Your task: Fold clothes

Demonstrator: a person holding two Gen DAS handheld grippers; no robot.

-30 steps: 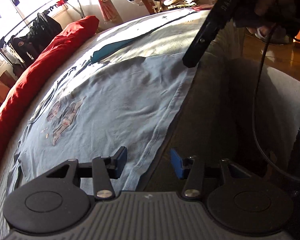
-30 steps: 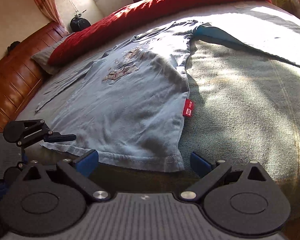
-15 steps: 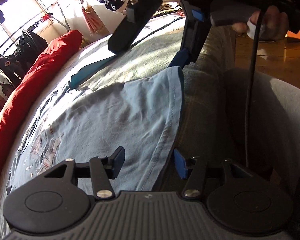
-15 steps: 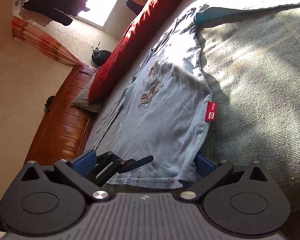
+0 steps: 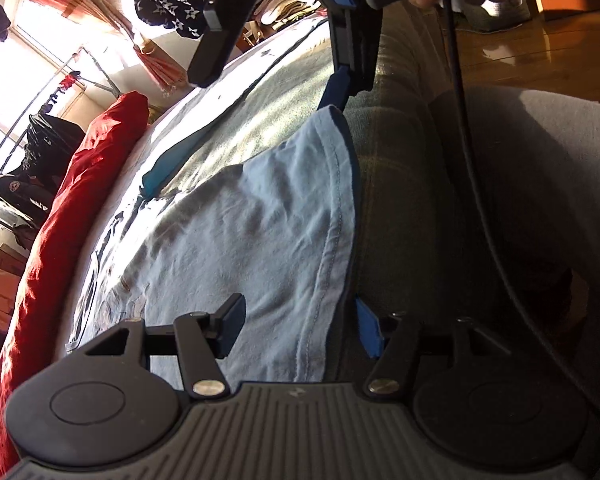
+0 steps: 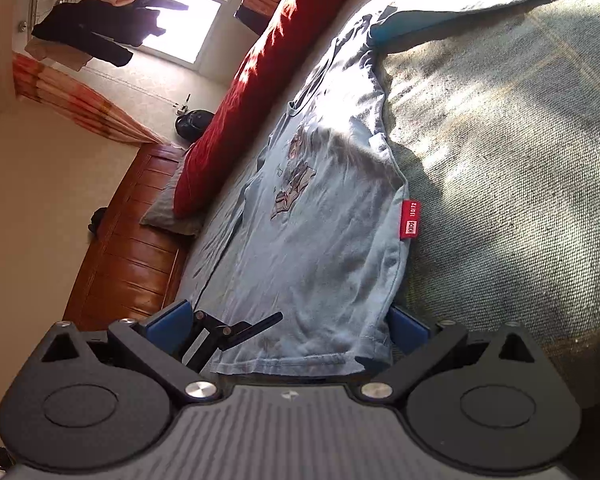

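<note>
Bed (image 6: 520,168) w/ blue shirt (image 6: 320,240); L gripper (image 5: 300,324) & R gripper (image 6: 288,320) both agape at hem.

left gripper (image 5: 298,322): black linkage, blue pads, silver screws | right gripper (image 6: 288,326): same build | black cable (image 5: 466,152) | grey trousers (image 5: 548,168)

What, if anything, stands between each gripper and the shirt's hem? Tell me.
Nothing visible. The left gripper and the right gripper are both open, each with its fingers either side of the hem of the light blue shirt, which lies flat on the bed cover.
</note>
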